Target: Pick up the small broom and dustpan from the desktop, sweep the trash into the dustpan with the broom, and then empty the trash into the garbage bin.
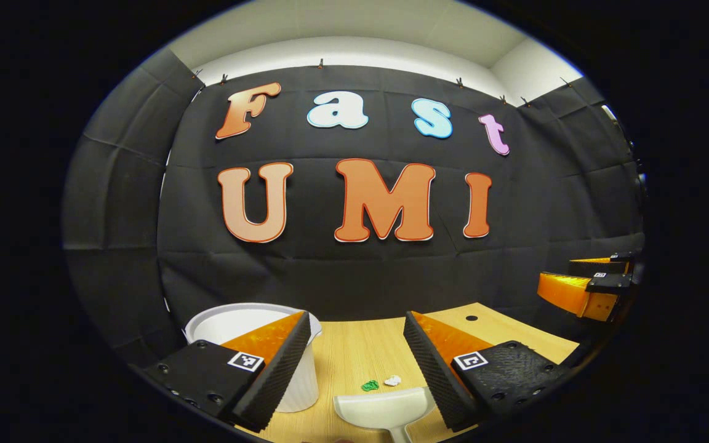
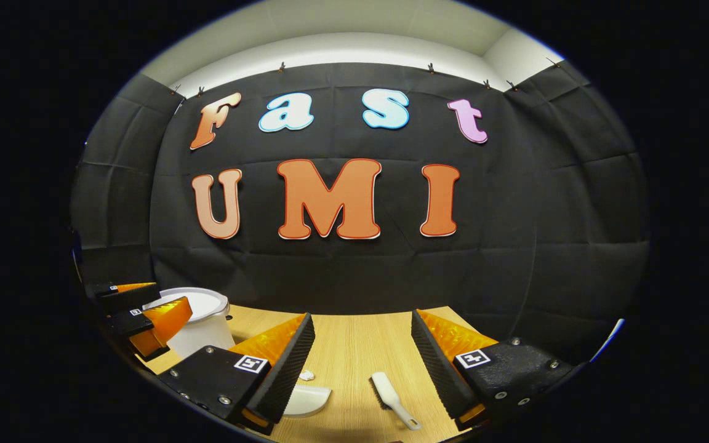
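Here both my grippers, left gripper [image 1: 357, 363] and right gripper [image 2: 360, 363], hang jaws apart, empty. Dustpan [image 1: 385, 409] lower centre, broom [image 2: 391, 400] likewise; a hasty descent could scatter the trash [image 1: 370, 386].

bin [image 1: 280, 369] blocks left, desktop [image 2: 348, 357] center open

A pale wood tabletop [image 1: 360, 351] lies beneath and ahead of the claws, with a small dark hole [image 1: 471, 318] near its far edge. Beyond it hangs black cloth [image 2: 354, 271], clipped along its top under a white ceiling [image 2: 342, 24].
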Demonstrator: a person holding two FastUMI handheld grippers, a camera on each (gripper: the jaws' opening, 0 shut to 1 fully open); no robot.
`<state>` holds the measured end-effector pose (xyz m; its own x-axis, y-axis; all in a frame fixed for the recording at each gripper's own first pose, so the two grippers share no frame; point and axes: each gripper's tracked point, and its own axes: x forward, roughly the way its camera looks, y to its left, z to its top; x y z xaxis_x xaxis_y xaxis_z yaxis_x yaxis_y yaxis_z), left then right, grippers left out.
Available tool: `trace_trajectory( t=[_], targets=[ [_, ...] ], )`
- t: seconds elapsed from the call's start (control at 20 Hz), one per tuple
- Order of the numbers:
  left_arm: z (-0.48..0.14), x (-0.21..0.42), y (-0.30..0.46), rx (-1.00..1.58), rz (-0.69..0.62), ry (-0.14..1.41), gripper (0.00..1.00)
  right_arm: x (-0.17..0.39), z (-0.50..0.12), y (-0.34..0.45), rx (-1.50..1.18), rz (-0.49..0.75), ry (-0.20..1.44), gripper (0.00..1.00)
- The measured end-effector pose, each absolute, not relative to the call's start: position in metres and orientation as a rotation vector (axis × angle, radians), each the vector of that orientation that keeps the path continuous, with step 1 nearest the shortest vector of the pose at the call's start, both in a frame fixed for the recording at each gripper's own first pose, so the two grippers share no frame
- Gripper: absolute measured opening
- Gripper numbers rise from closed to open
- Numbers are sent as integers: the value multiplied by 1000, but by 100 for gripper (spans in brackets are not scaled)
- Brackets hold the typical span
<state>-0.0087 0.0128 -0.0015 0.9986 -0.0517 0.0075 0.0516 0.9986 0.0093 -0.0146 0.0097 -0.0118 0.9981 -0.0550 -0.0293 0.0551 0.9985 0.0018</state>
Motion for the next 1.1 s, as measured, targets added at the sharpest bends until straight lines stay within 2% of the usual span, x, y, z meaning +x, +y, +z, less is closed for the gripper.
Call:
trace_trajectory(
  t=[0.65, 0.7, 0.75, 0.8, 1.1],
  targets=[
    [-19, -9, 7, 10, -55, 47, 96, -21, -16, 0, -21, -71, 49, 95],
    [-21, -9, 4, 14, -60, 51, 100, -21, -18, -1, -19, -73, 51, 95],
    [-23, -11, 2, 18, -65, 59, 96, -21, -18, -2, -18, -75, 53, 95],
    [-25, -11, 0, 22, -71, 68, 96, -22, -20, -3, -18, -76, 55, 95],
    [-68, -7, -15, 10, -111, 197, 96, -23, -29, -15, -27, -88, 77, 95]
  ],
)
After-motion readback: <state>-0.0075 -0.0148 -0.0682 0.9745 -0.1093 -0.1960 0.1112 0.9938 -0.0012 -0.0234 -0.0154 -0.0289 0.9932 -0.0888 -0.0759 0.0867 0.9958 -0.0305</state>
